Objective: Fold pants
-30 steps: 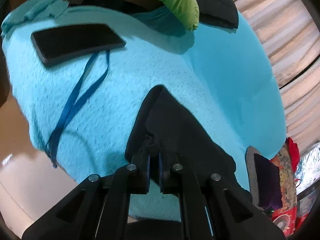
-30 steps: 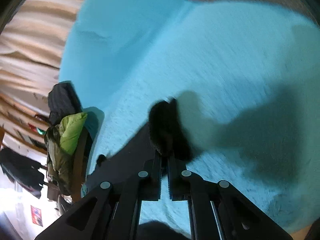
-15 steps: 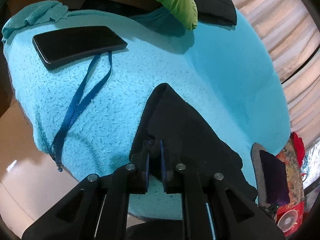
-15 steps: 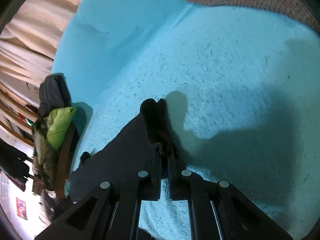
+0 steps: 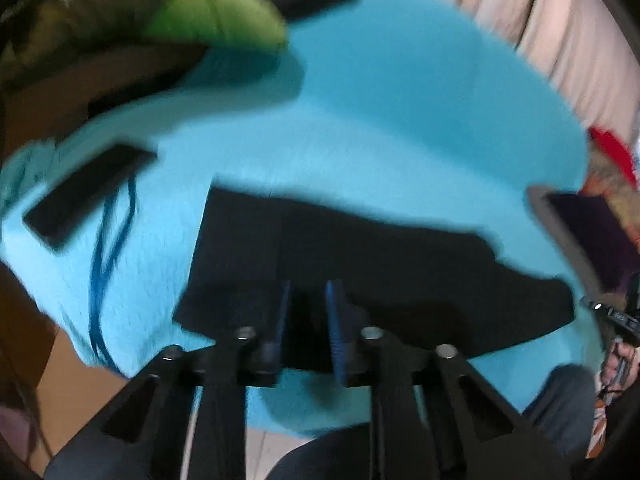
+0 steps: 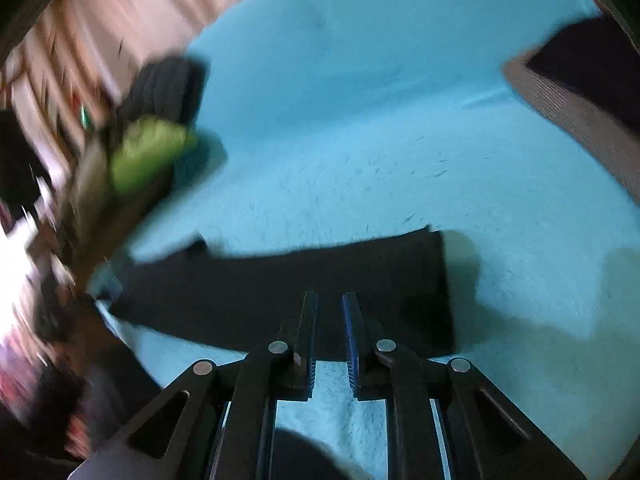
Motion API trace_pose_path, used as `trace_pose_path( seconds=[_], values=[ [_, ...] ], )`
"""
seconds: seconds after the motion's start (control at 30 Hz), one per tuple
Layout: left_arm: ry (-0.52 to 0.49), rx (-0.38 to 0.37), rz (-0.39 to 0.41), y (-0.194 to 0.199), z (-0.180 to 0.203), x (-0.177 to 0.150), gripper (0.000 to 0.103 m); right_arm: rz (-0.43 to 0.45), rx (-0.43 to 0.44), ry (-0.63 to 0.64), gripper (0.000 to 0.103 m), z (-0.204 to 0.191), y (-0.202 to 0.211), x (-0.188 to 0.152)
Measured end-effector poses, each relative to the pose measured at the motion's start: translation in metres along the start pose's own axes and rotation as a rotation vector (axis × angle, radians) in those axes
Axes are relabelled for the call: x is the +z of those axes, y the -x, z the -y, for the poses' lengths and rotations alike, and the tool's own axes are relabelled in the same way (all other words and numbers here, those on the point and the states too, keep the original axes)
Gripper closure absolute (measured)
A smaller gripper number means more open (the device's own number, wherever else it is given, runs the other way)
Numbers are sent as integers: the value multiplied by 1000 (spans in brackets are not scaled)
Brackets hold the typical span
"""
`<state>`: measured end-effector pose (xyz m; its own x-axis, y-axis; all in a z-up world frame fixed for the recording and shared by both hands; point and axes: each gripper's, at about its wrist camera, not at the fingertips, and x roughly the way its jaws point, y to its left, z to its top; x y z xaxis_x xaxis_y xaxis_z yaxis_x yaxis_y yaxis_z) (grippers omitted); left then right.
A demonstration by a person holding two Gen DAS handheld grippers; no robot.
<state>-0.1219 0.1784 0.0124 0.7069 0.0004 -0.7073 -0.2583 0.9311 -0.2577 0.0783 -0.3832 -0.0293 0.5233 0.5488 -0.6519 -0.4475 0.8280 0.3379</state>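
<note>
The black pants (image 5: 360,272) lie flat as a long strip on the turquoise blanket (image 5: 380,120). In the left wrist view my left gripper (image 5: 307,300) is open and empty just above the near edge of the pants, toward their left end. In the right wrist view the pants (image 6: 280,284) stretch left from a squared end. My right gripper (image 6: 330,312) is open and empty over their near edge, close to that end. Both views are blurred by motion.
A black phone (image 5: 84,196) with a blue lanyard (image 5: 104,264) lies on the blanket left of the pants. A green and black pile of clothes (image 5: 224,16) sits at the far edge. A grey cushion (image 6: 568,96) lies at the right. Curtains (image 5: 560,20) hang behind.
Both grippers were shut on the pants' ends; now both are open and pulled back. The pants lie spread flat on the blanket. Both cameras have swung and risen.
</note>
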Motion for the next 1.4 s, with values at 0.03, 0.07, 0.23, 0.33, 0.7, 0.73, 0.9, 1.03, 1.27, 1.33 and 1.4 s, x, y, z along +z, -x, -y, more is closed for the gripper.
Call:
trace_pose_path(
  seconds=[0.03,0.07,0.23,0.33,0.7,0.73,0.9,1.03,1.27,1.33,1.4],
  values=[
    [23,-11,1,-3,-6,-2,97,-24,-59,9,92,2,-9,-2],
    [62,-41,10,-3,-15,-2,99,-87,-162,-2,92,12,-23,-7],
    [95,-68,0,3,-21,9,100,-128,-144,-71,88,17,-11,1],
    [60,-89,41,10,-5,29,90,-91,-92,-9,78,-24,-5,27],
    [-239,-11,-192,-73,85,61,85,-240,216,369,60,-252,-132,33],
    [-210,-6,-213,-82,75,61,86,-276,197,428,60,-261,-145,22],
    [-34,-108,-202,-82,29,66,101,-242,202,492,60,-219,-133,18],
    [-62,-71,-197,-80,38,65,101,-309,196,421,58,-155,-116,39],
    [-71,-62,-200,-85,39,68,101,-269,127,224,69,3,-70,55],
    [-77,-56,-201,-85,41,67,101,-229,147,107,74,47,-53,54],
    [-81,-52,-201,-86,43,68,101,-191,152,14,78,79,-44,54]
  ],
)
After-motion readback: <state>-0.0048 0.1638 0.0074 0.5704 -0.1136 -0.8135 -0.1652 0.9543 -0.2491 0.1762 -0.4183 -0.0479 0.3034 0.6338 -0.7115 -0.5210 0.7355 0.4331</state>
